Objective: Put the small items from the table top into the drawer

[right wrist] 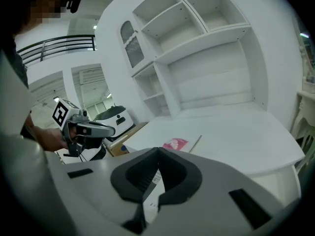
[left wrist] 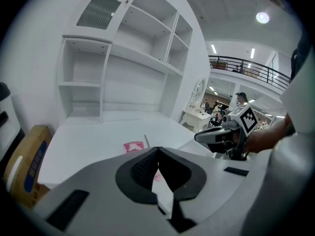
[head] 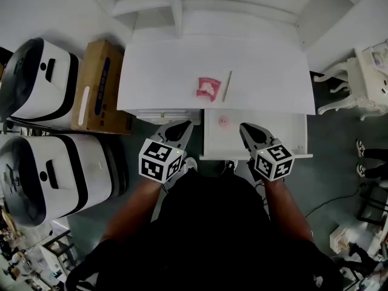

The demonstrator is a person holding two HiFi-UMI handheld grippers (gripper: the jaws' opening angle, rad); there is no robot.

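Observation:
A pink packet (head: 208, 87) and a thin pale stick (head: 227, 86) lie side by side near the front of the white desk top (head: 157, 71). Below them the right-hand drawer (head: 291, 132) stands pulled out, with a small pink item (head: 223, 122) at its back left. My left gripper (head: 183, 127) hovers in front of the desk, left of the drawer, jaws closed and empty. My right gripper (head: 246, 128) hangs over the drawer, also shut on nothing. The left gripper view shows the packet (left wrist: 133, 146) and stick (left wrist: 146, 140) beyond the jaws; the right gripper view shows the packet (right wrist: 175, 144) and stick (right wrist: 195, 143).
A white shelf hutch (head: 176, 5) rises at the desk's back. A cardboard box (head: 97, 86) and two large white machines (head: 39, 77) (head: 48, 174) stand on the left. An ornate white side table (head: 370, 77) stands on the right.

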